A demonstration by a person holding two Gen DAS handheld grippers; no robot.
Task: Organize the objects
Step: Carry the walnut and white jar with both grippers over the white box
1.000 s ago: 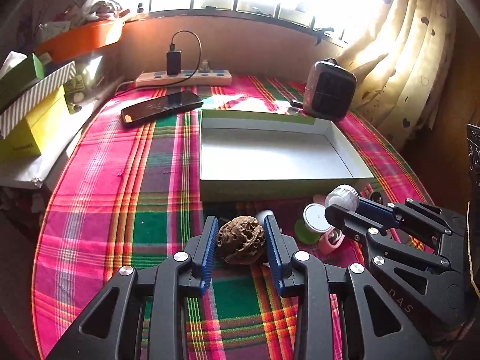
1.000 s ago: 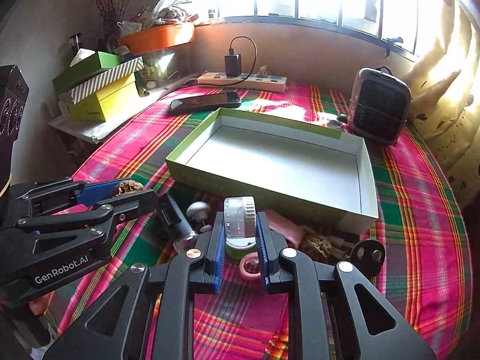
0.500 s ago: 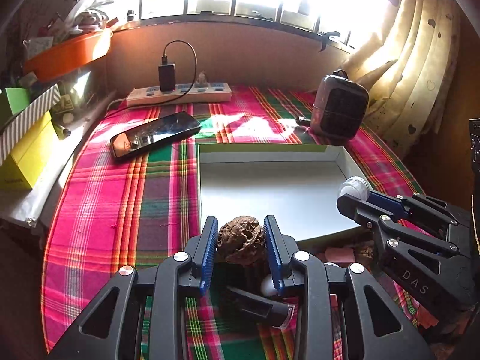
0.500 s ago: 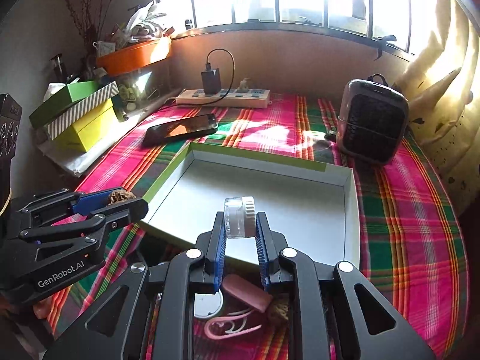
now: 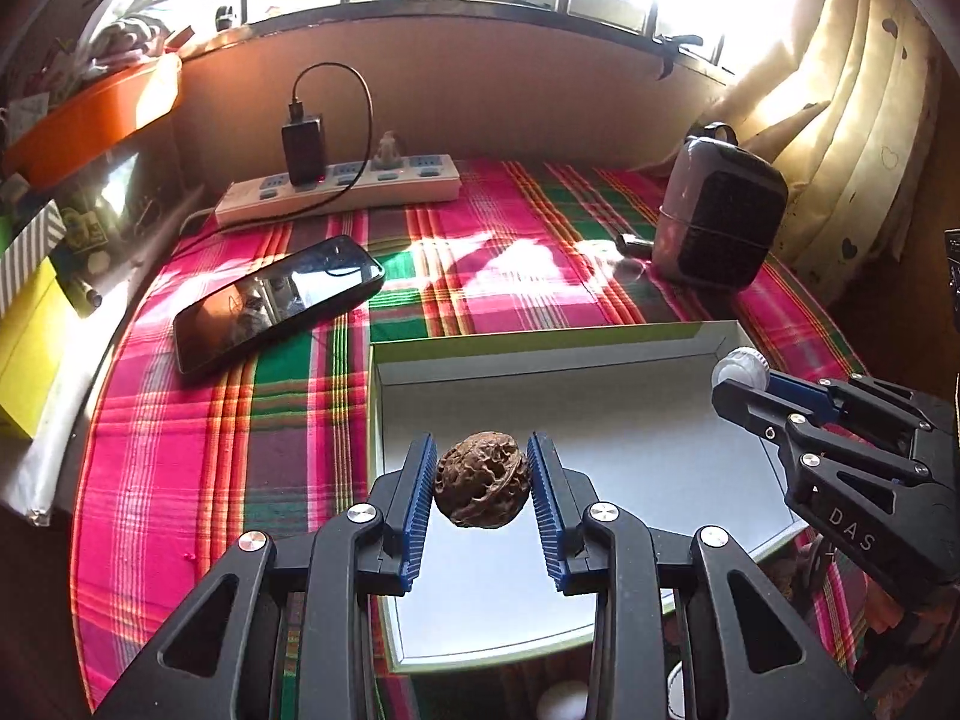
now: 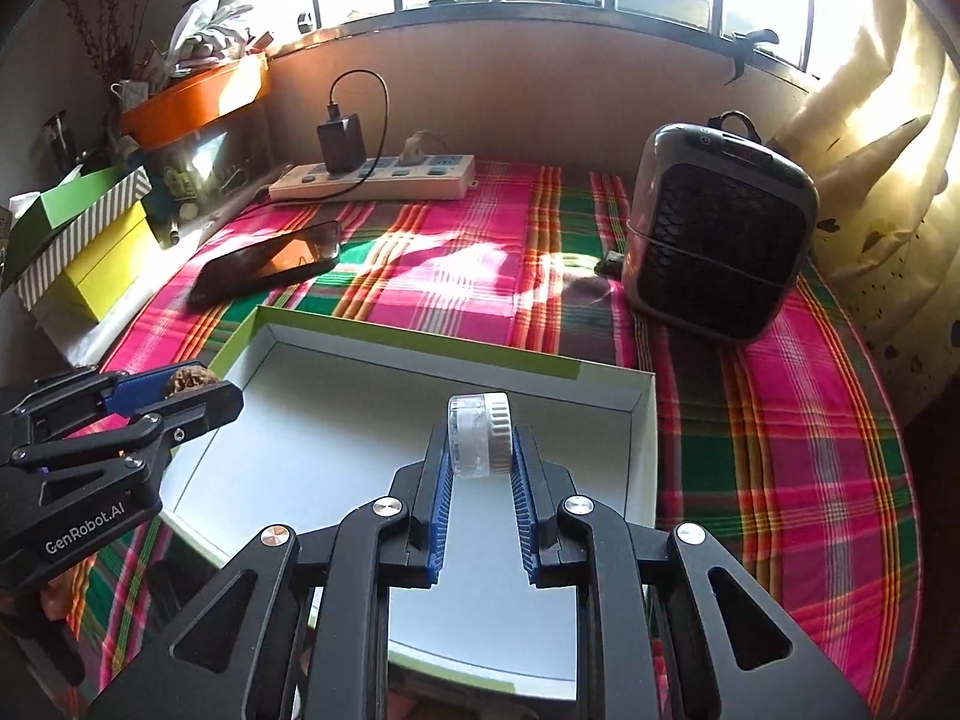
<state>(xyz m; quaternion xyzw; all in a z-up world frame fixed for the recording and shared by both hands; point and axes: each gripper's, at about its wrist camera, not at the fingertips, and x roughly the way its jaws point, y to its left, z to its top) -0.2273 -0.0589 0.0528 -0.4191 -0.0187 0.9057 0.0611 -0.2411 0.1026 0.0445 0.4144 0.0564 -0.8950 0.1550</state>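
I am holding both tools over the open box [image 5: 690, 333], which is sitting on the plaid-covered table [image 5: 180, 420]. The left tool [image 5: 482, 483] is pinching a wrinkled walnut [image 5: 482, 485] between its blue pads, and the right tool [image 6: 480, 450] is pinching a small clear jar with a white lid [image 6: 480, 441], lying on its side in the grip.

What worries me is the release. The walnut is round and hanging above the box floor near its left wall, so if I am letting go from this height I am expecting it to bounce or roll, maybe over the low wall toward the phone [image 5: 276, 300]. The jar, gripped across its flat ends, is likely to land on its curved side and roll as well. The two tools are also working near each other above the same box, so drifting inward risks knocking one against the other and jarring a grip loose.

The walnut is sitting squarely between the left pads, near their tips, above the box's near-left area. The jar is poking up past the right pads' tips, above the box's right half, well apart from the heater [image 6: 720, 240].
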